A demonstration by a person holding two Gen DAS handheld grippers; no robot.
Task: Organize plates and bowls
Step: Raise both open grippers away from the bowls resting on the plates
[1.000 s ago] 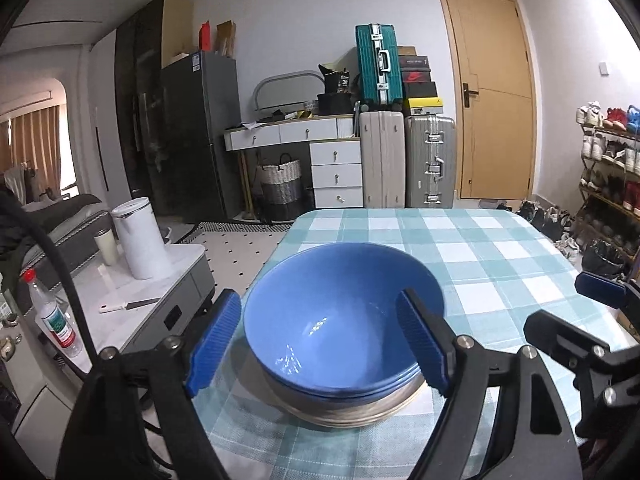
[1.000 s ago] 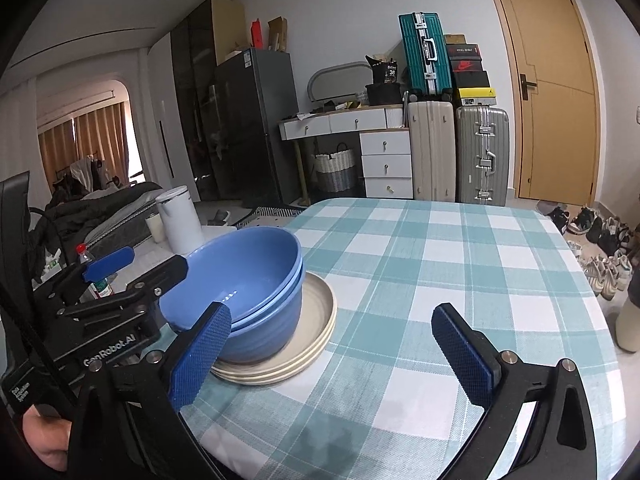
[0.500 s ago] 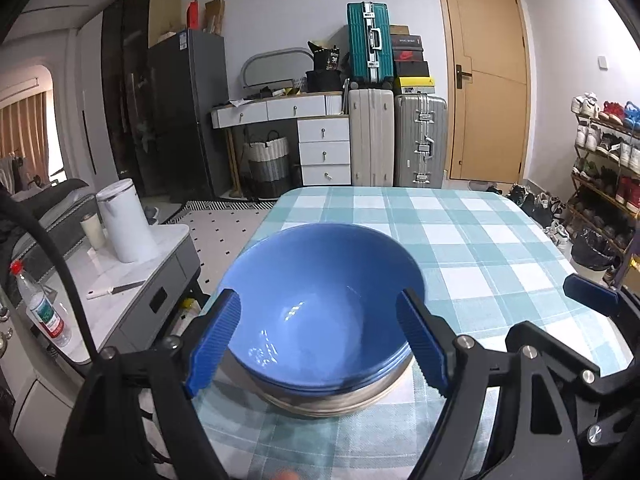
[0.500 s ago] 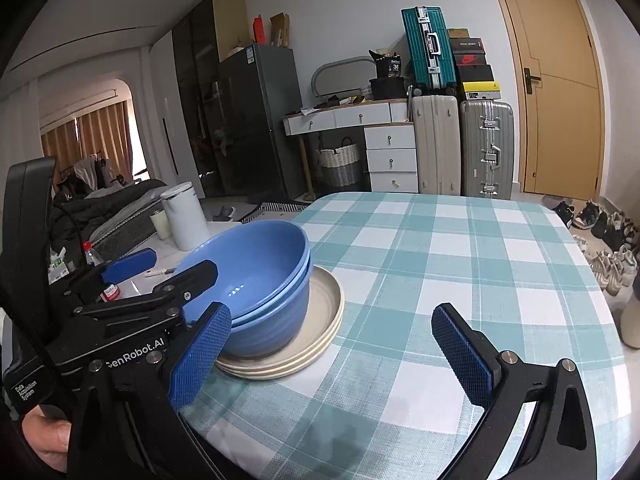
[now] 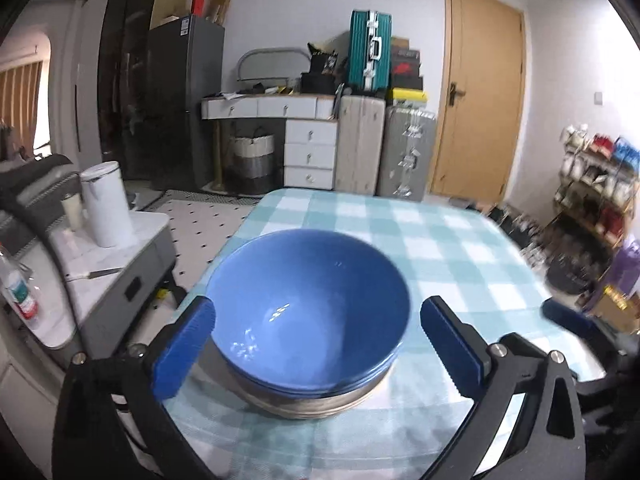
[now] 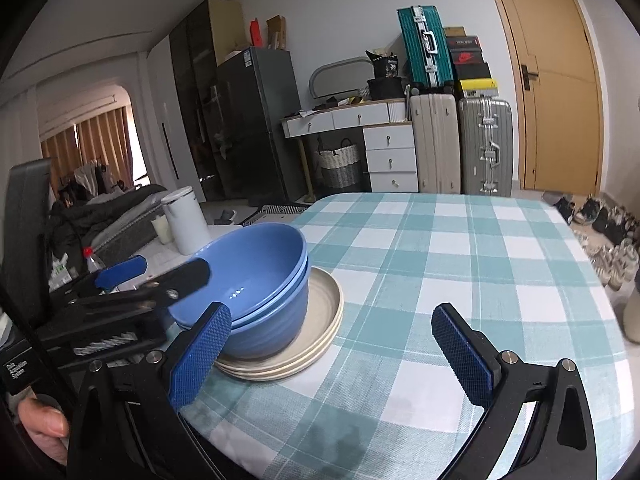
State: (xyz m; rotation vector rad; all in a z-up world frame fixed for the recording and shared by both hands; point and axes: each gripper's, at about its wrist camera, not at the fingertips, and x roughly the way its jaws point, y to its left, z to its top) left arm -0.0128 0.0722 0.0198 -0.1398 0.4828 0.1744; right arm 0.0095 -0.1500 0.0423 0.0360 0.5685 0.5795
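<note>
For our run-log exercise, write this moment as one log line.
left gripper: opening, pads clear of blue bowls | right gripper: open, empty | bowls: nested on plates | table

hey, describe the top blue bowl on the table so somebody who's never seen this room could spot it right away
Start at the table with the teal and white checked cloth; near its left edge sits one stack of dishes. At the bottom are cream plates, with blue bowls nested on them. The top blue bowl is the uppermost, glossy and empty, between the fingers of the left gripper, whose jaws are opening.

Blue bowls [image 5: 308, 312] stacked on beige plates [image 5: 312, 406], between the opening left gripper [image 5: 316, 344] fingers [image 5: 182, 344], untouched.
</note>
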